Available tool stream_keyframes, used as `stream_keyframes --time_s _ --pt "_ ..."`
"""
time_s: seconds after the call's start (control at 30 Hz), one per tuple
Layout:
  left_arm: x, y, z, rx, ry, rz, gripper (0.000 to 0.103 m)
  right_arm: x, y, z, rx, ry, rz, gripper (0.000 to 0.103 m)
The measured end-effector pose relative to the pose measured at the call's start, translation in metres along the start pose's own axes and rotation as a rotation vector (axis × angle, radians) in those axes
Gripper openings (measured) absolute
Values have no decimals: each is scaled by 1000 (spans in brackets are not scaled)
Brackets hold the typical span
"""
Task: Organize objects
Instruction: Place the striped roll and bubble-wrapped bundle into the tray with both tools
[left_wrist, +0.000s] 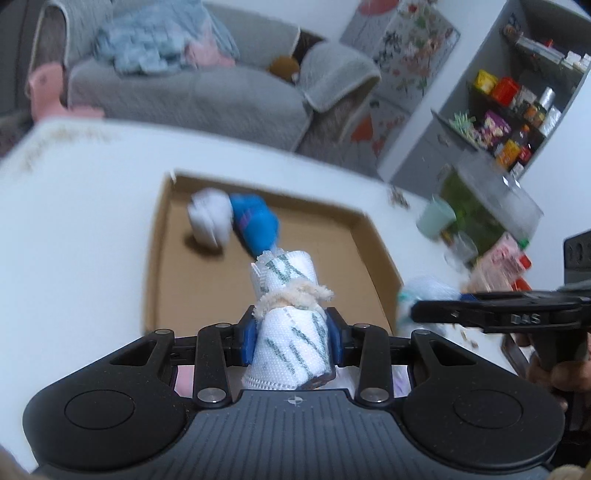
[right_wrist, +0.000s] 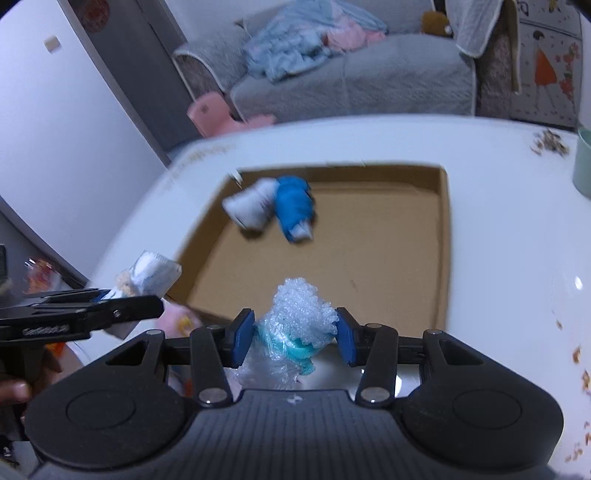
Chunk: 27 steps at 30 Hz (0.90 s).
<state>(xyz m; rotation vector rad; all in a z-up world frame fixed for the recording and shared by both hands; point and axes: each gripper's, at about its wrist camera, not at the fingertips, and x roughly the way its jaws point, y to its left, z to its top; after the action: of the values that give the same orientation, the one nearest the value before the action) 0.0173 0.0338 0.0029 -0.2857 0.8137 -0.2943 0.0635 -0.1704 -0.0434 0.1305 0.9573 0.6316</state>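
Note:
My left gripper is shut on a white rolled cloth bundle with green marks and a beige fuzzy tie. It is held above the near edge of a shallow cardboard box. Inside the box, at the far side, lie a white roll and a blue roll, touching each other. My right gripper is shut on a bubble-wrap bundle with something teal inside, above the box's near edge. In the right wrist view the left gripper shows at the left with its bundle.
The box rests on a white table with crumbs scattered on it. A pale green cup, a clear container and pink packets stand at the table's right. A grey sofa with clothes and a stocked shelf lie beyond.

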Motion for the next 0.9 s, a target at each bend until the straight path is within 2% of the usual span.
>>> stream_keyframes --time_s 0.2,0.4,0.6,0.9 --pt "-15 2 34 40 -89 60 44 4 9 41 -51 -53 49 43" --pt "10 0 51 109 -114 143 44 39 20 76 -142 -57 101 43" --pt "53 14 46 111 -96 204 44 87 23 94 -197 -24 121 43" --pt "101 32 27 94 -23 263 44 149 21 94 -253 84 88 43"
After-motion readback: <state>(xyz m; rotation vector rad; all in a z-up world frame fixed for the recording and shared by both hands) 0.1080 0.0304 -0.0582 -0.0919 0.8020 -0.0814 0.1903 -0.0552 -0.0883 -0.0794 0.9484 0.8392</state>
